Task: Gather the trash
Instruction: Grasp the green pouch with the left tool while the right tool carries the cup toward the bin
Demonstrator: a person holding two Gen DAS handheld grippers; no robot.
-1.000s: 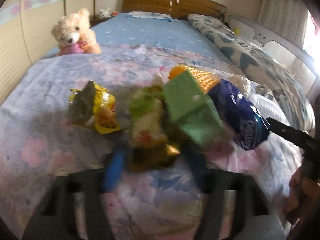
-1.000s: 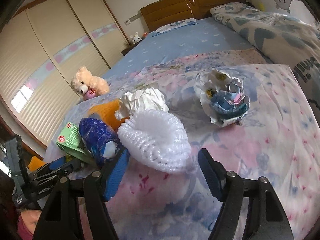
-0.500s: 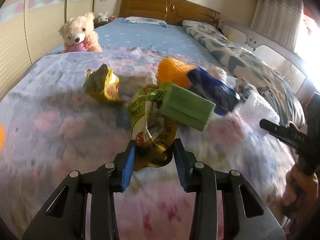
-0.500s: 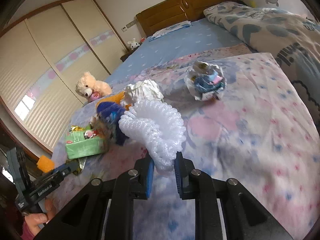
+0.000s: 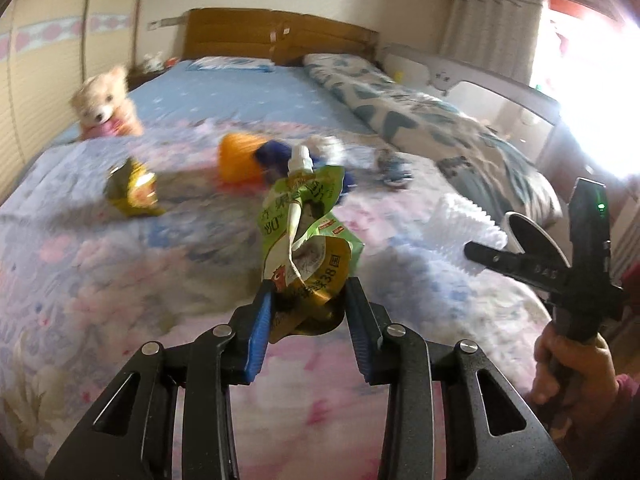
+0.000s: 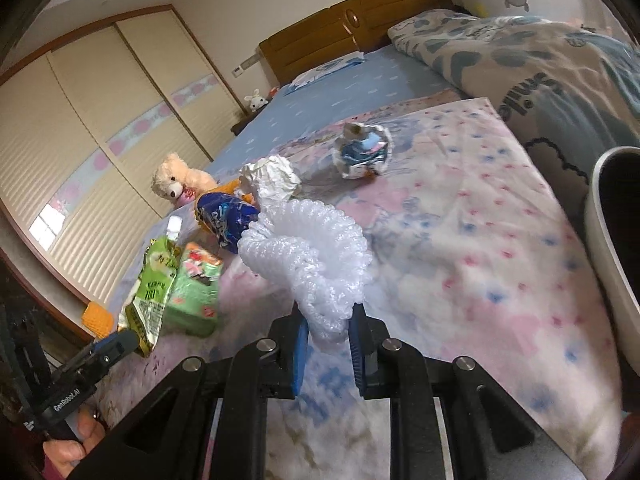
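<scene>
A glossy, crinkled foil pouch [image 5: 303, 248], soft white foam netting [image 6: 312, 256], crumpled paper [image 6: 272, 178] and a plush bear [image 6: 176, 180] sit over matt floral cloth bedding [image 6: 480, 240], perhaps cotton.

A crumpled green drink pouch [image 5: 301, 236] and a white foam net [image 6: 316, 260] stand lifted above the floral bedspread [image 6: 480, 240].

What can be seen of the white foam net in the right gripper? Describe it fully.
The white foam net is a soft mesh sleeve of puffy, bubbly plastic strands, bunched and flared open at its far end like a ruffled cup. Its narrow lower end is pinched between the jaws of the right gripper, which hold it above the floral bedspread. Nothing else visibly touches it.
</scene>
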